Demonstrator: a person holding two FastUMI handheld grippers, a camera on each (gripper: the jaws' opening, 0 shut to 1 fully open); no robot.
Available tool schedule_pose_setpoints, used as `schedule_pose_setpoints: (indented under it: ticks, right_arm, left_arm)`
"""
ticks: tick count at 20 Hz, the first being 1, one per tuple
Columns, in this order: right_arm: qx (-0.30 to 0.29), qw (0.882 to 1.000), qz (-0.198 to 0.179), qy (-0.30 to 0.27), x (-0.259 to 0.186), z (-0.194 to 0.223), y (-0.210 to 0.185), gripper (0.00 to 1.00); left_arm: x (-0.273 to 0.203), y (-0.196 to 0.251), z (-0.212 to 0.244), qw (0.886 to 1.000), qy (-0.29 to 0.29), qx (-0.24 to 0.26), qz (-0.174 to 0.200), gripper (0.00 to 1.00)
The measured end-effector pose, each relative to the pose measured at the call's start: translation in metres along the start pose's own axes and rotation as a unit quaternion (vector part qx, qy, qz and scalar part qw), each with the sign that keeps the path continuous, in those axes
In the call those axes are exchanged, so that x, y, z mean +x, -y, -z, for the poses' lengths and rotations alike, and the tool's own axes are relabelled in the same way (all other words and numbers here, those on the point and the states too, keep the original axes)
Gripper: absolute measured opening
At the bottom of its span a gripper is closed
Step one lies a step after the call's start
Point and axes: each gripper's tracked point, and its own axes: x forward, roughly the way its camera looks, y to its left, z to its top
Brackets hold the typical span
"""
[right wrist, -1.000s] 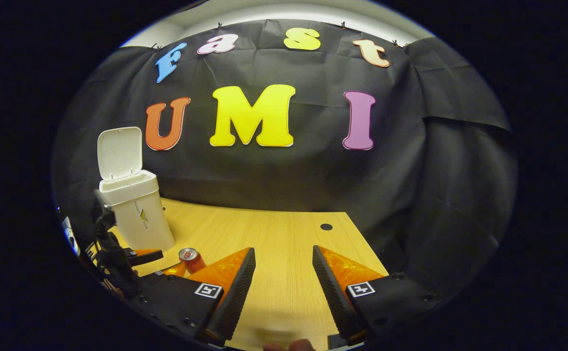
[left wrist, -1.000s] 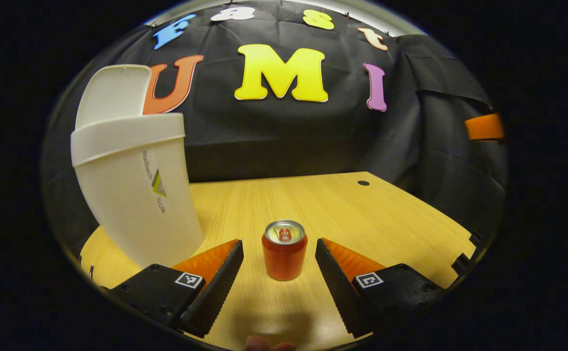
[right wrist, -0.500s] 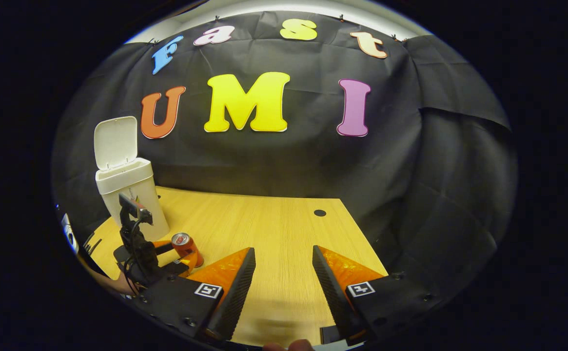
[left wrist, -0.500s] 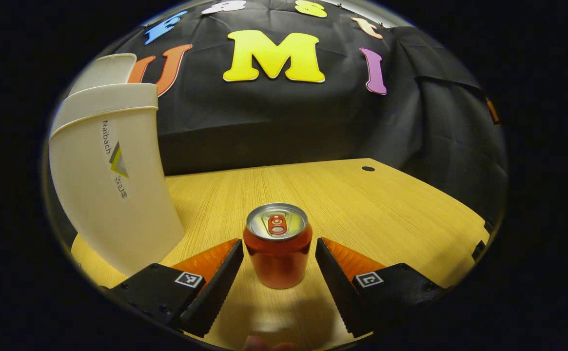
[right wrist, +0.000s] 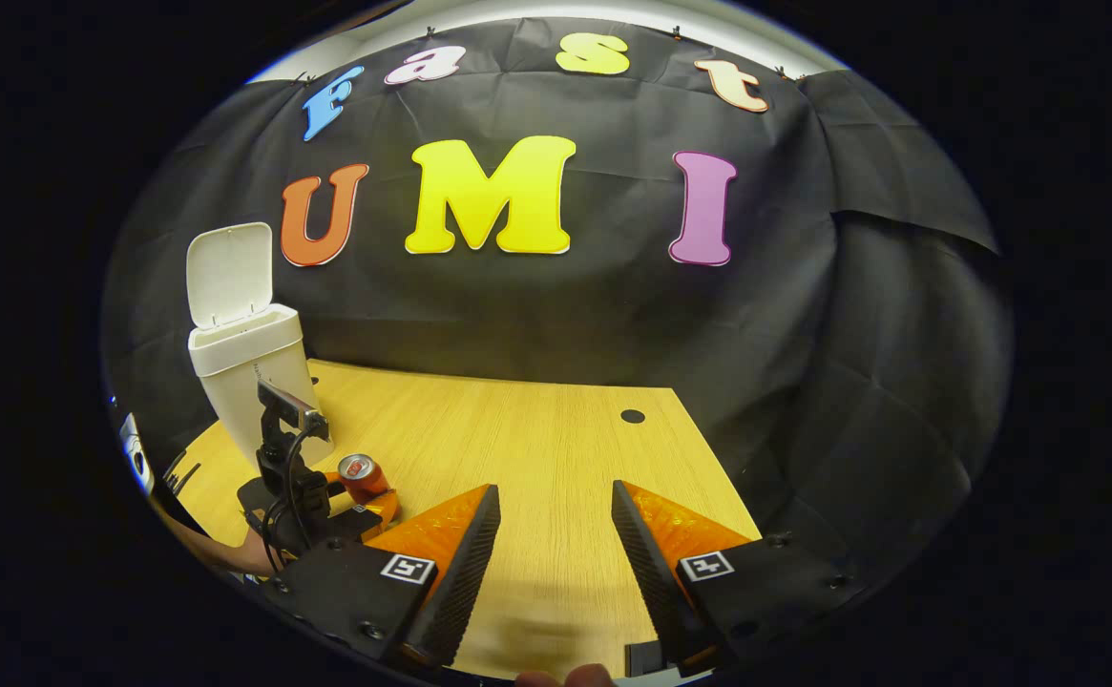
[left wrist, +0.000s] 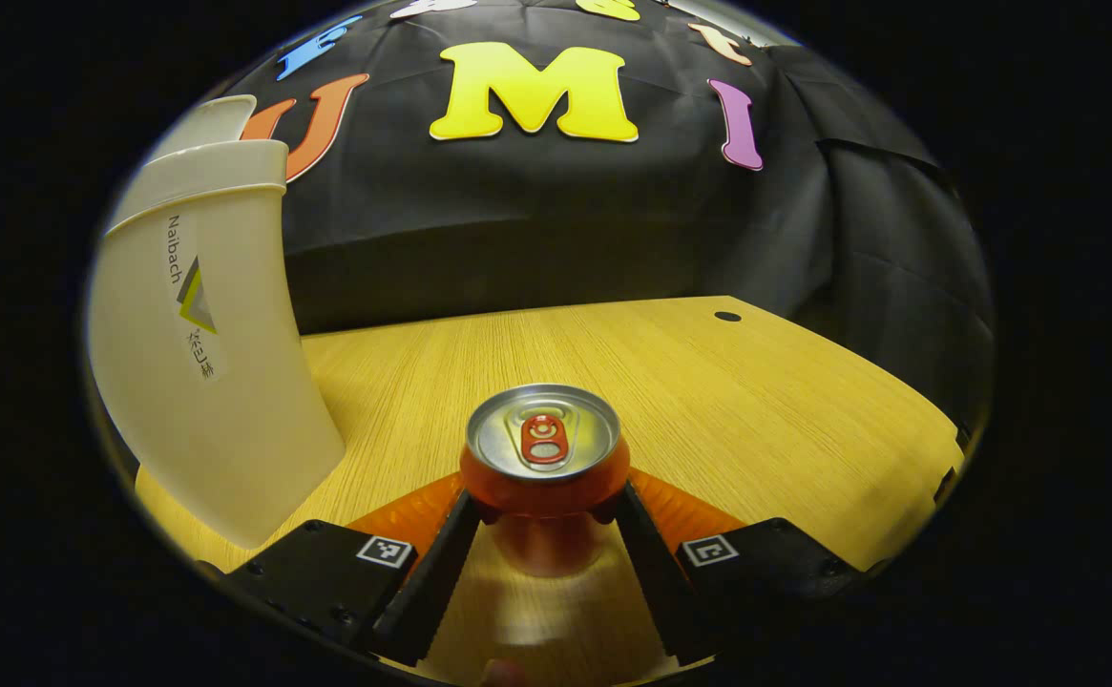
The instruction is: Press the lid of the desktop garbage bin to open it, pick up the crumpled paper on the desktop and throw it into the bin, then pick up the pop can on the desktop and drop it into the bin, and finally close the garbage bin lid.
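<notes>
Bin first: tall off-white plastic desktop garbage bin [left wrist: 202,353] is standing at the left of the light wooden desktop [left wrist: 756,410], its hinged lid [right wrist: 228,274] swung up and open in the right gripper view. No crumpled paper is lying on the visible wood, so that step looks done; this is a judgement only.

Short orange-red metal pop can [left wrist: 544,468] is standing upright, long axis vertical, silver top and red pull tab facing up, just right of the bin's base and near it.

Left gripper [left wrist: 544,525] is bracketing the can low on its body, one finger at each side. Both fingers appear to be touching the can wall, though real squeeze cannot be confirmed. Right gripper view is showing the same can [right wrist: 365,475] sitting at the left gripper's tips.

Right gripper [right wrist: 548,534] is hanging spread and empty over bare wood, well apart from the can.

Left hand is clearly the nearer. Bin opening is lying up and to the left of the can, so the coming move likely calls for a lift above the rim, then a leftward carry.
</notes>
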Motion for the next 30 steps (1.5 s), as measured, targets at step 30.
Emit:
schedule_pose_setpoints:
  ticks: [30]
  right_arm:
    - [0.058,0.992,-0.076,0.080,0.025,-0.084,-0.045,0.78]
  left_arm:
    - [-0.145,-0.159,-0.312,0.964,0.215,-0.036,-0.151,0.80]
